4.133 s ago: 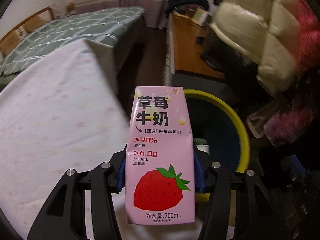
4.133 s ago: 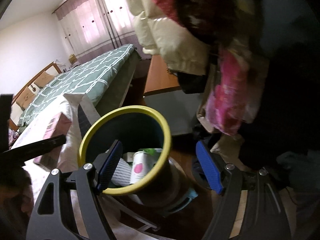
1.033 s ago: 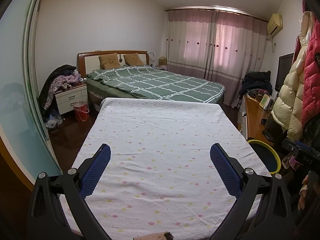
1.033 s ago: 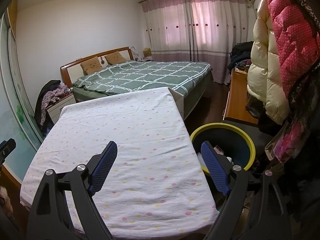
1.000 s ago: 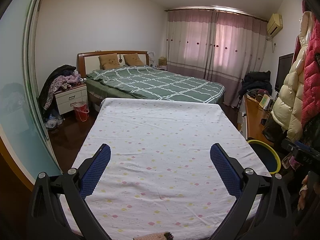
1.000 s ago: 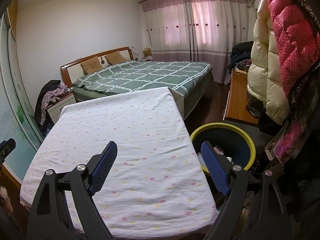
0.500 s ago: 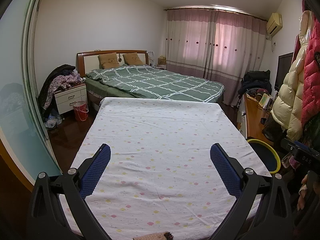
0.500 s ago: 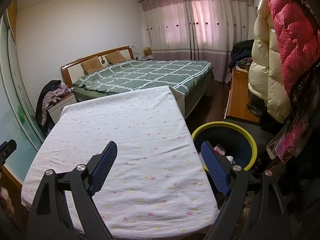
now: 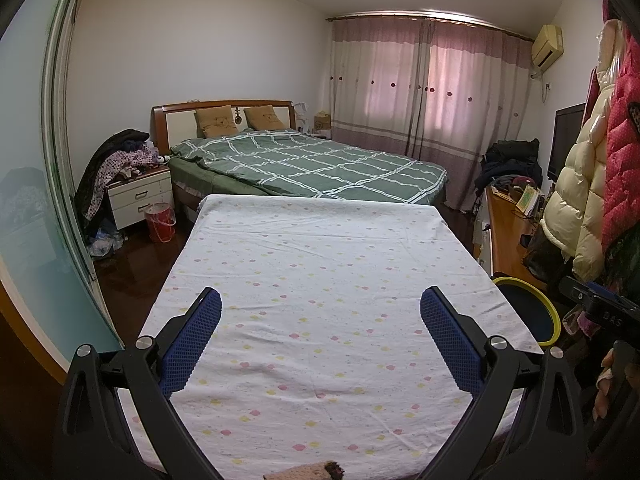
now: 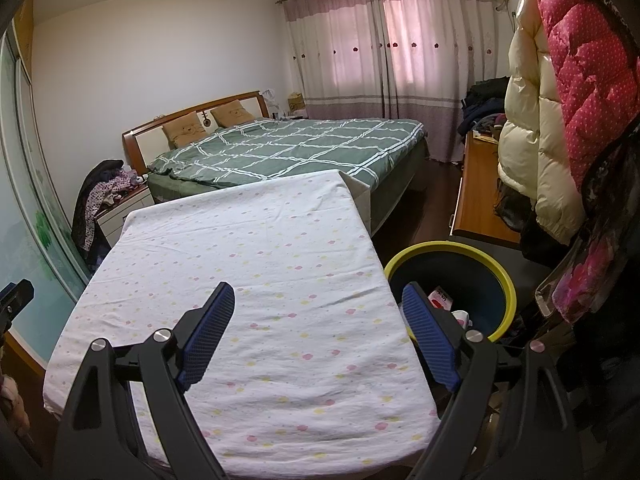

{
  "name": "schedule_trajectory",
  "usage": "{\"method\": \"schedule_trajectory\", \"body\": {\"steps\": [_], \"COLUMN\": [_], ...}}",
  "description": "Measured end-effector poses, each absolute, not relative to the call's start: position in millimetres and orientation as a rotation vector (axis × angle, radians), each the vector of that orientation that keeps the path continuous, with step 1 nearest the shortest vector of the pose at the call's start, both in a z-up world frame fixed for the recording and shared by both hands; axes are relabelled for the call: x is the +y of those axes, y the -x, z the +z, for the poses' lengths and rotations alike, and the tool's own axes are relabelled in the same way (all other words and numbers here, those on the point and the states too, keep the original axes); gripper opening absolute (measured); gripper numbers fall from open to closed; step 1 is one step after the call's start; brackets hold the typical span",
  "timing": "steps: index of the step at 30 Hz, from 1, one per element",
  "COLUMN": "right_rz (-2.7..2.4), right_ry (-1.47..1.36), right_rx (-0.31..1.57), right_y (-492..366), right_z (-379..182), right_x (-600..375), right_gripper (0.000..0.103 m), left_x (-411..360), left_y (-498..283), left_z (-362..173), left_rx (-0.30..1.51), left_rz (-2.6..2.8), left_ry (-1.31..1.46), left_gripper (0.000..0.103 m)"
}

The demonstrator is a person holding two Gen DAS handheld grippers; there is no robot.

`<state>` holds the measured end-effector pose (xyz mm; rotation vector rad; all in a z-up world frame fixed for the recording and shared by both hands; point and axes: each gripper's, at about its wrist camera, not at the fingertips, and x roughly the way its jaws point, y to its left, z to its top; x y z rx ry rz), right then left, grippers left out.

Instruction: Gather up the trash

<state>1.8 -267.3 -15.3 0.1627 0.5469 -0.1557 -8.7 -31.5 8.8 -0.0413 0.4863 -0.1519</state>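
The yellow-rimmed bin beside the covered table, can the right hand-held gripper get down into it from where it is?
Probably yes. The right hand-held gripper is open and empty, and the yellow-rimmed bin stands uncovered just right of the table, with nothing between them.

Wide-apart jaws over dotted sheet (image 10: 256, 264) — yellow-rimmed bin (image 10: 502, 276) just beside, trash inside

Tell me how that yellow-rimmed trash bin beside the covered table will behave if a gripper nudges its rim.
The trash bin looks like thin plastic with only a few scraps inside, so it is probably light and would slide or tip rather than resist. Its rim looks smooth, so the open right gripper might slip on it. It stands close against the table, which may brace that side.
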Motion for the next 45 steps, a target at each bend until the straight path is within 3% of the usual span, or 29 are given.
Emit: {"method": "schedule_trajectory", "body": {"steps": [45], "right_rz": [-0.152], "right_ry": [-0.160], "right_rx": [0.557], "right_y": [-5.0], "right_z": [-21.7], "right_x": [-259.9], "right_gripper": [0.083], "left_x": [-29.4], "left_y": [-5.2], "left_z": [1.8], "left_rx": [0.506], "left_rz": [-0.150], "left_ry": [0.065], "left_gripper": [0.098]}}
